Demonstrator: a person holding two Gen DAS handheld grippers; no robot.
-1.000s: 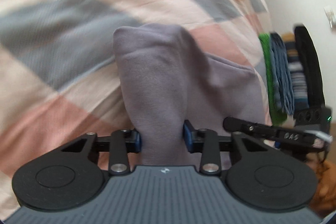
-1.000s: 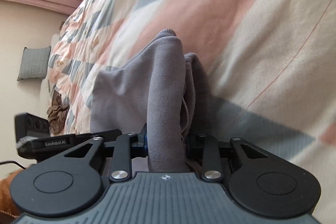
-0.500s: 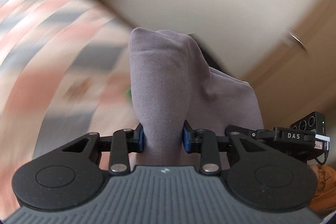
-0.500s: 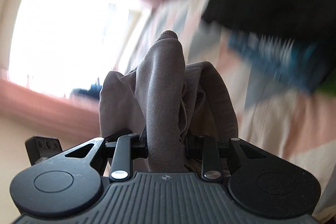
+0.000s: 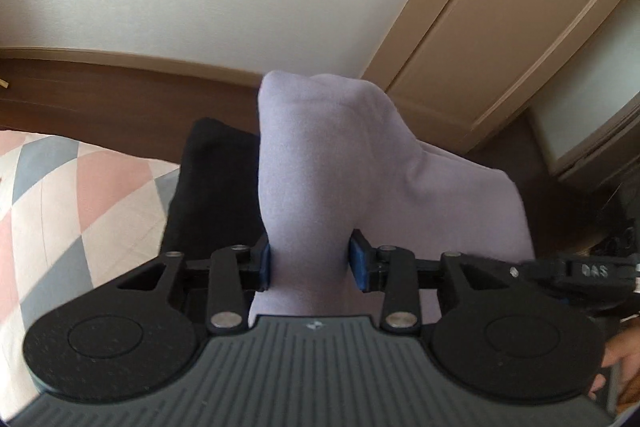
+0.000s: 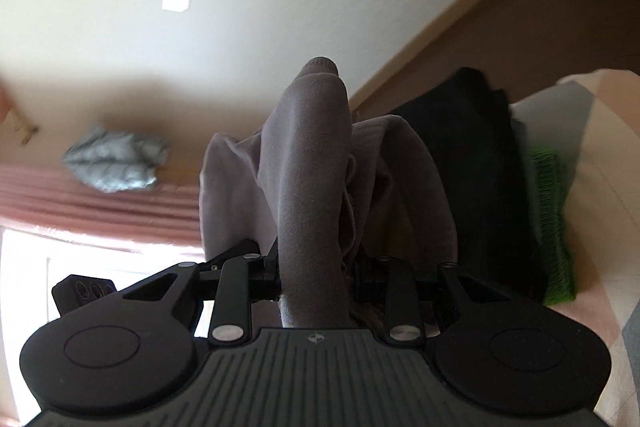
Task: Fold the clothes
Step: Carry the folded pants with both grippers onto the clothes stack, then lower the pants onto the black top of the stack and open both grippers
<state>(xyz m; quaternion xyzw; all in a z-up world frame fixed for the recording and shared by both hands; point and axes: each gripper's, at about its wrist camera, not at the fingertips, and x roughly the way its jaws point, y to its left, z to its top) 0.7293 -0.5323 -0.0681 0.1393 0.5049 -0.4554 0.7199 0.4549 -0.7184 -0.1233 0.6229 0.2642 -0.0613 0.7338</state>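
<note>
A folded lilac-grey garment (image 5: pixel 340 163) is held between both grippers, lifted off the bed. My left gripper (image 5: pixel 310 261) is shut on one thick fold of it. My right gripper (image 6: pixel 316 273) is shut on another fold of the garment (image 6: pixel 312 163), which bulges up between the jaws. The right gripper's body shows at the right edge of the left wrist view (image 5: pixel 576 271). A pile of folded clothes lies past the garment: a black piece (image 6: pixel 480 155) on top, a green one (image 6: pixel 554 227) beneath. The black piece also shows in the left wrist view (image 5: pixel 208 187).
The bed's checked pink, grey and cream cover (image 5: pixel 60 203) lies at the left of the left wrist view and at the right of the right wrist view (image 6: pixel 600 187). Beyond are a white wall, a wooden door (image 5: pixel 480 39), brown floor, and a pink curtain (image 6: pixel 100 203) by a bright window.
Both grippers have swung away from the bed cover with the garment still clamped, lifting it toward the pile of folded clothes. The views now face the wall, door and window.
</note>
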